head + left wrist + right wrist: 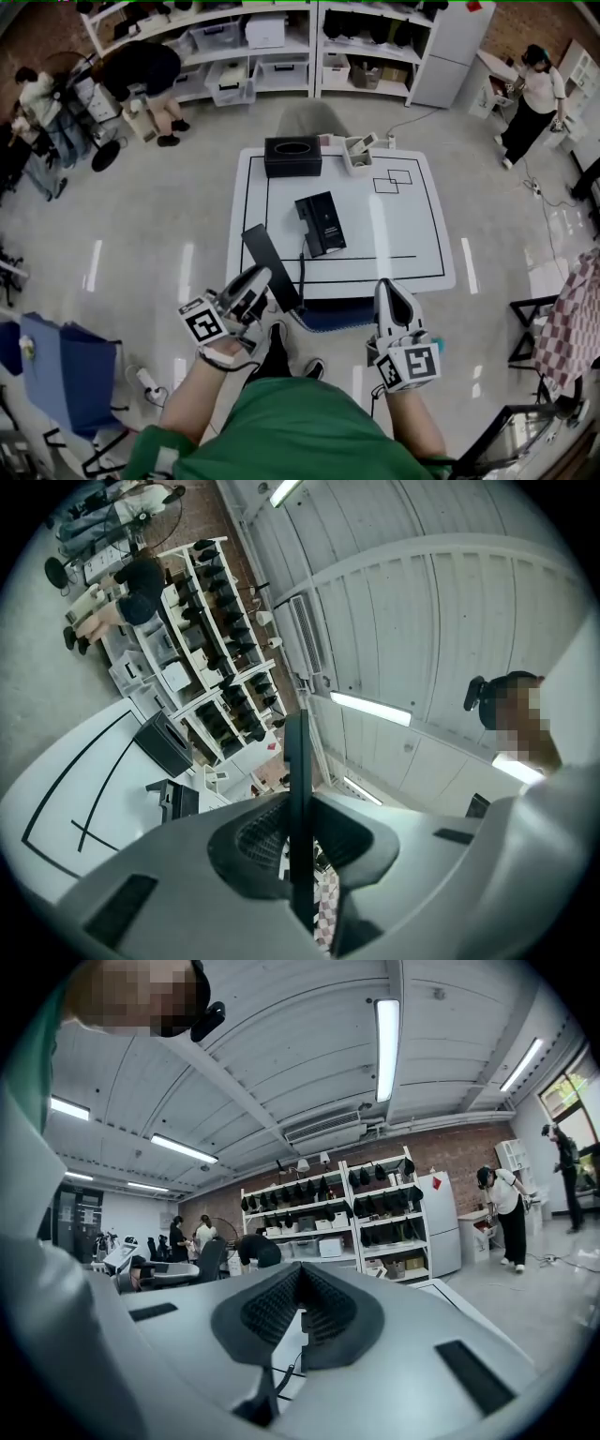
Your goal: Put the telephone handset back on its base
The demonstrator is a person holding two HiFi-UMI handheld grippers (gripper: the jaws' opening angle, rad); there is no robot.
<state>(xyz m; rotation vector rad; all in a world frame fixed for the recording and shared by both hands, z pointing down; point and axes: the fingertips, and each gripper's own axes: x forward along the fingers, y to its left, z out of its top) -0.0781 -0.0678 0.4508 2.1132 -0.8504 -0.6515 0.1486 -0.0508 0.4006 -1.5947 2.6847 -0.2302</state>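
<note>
While the left gripper [259, 281] has its jaws closed on the black handset [270, 265], we see it pinching only the lower part of the flat bar. The rest sticks out past the pads, tilted over the near edge of the white table [412, 253]. We judge that to be the first risk: with so much length beyond the grip, the handset may pivot or slip between the pads as it swings toward the base [320, 223]. If it drops here, it could miss the table altogether. The base lies near the middle of the table, well apart from the handset and turned at a slant. The handset will therefore need turning to match the cradle, and a poor match could leave it perched crooked or sliding off. A thin cord [302, 262] runs from the base toward the near edge. If it pulls tight or catches, we think it could drag the light base out of place, since nothing is holding the base down. The right gripper [385, 289] hangs by the table's front edge with its jaws together and nothing between them, so for now it steadies nothing.
</note>
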